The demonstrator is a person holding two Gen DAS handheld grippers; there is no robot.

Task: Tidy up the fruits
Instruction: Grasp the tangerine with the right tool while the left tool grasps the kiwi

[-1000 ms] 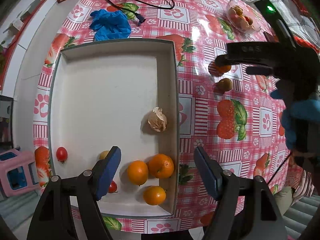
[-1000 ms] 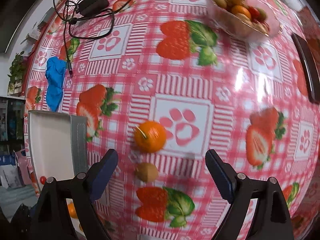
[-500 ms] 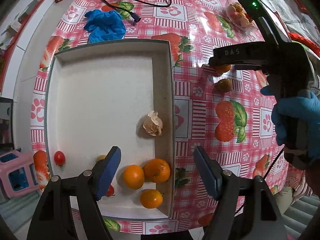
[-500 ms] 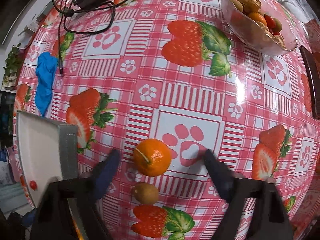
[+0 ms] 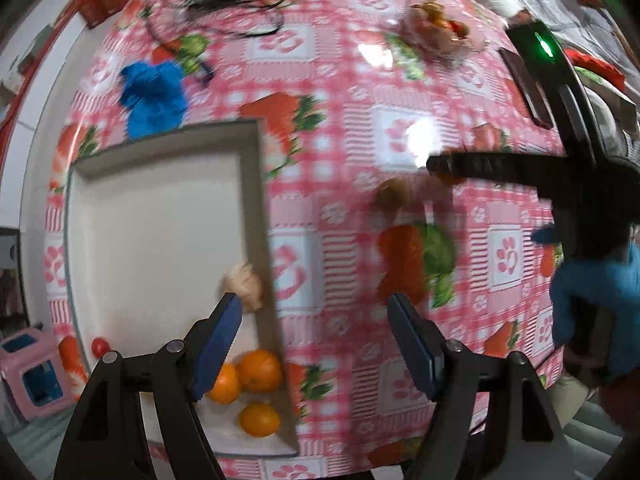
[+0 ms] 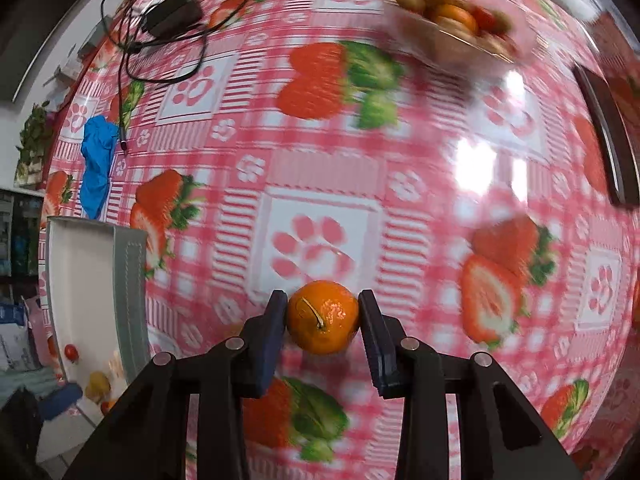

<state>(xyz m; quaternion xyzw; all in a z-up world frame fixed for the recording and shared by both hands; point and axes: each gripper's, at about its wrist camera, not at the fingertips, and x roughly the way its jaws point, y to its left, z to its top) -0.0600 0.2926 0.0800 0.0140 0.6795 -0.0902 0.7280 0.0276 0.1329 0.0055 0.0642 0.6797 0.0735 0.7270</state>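
At the far left of the checked tablecloth (image 5: 352,80) lies a crumpled blue glove (image 5: 154,98), and nearer stands the white tray (image 5: 256,216). At its near end the tray holds a cherry tomato (image 5: 100,346), three oranges (image 5: 260,370) grouped in the near right corner and a pale knobbly piece (image 5: 244,286) against the right wall. The left gripper (image 5: 314,344) hangs above the tray's right wall, jaws spread wide with nothing between them. To the right a brown kiwi (image 5: 390,194) sits on the cloth. Just right of it, the right gripper (image 6: 323,314) is closing its jaws on a stemmed orange (image 6: 323,316), both pads touching its sides. A glass bowl of mixed fruit (image 6: 452,24) stands far right.
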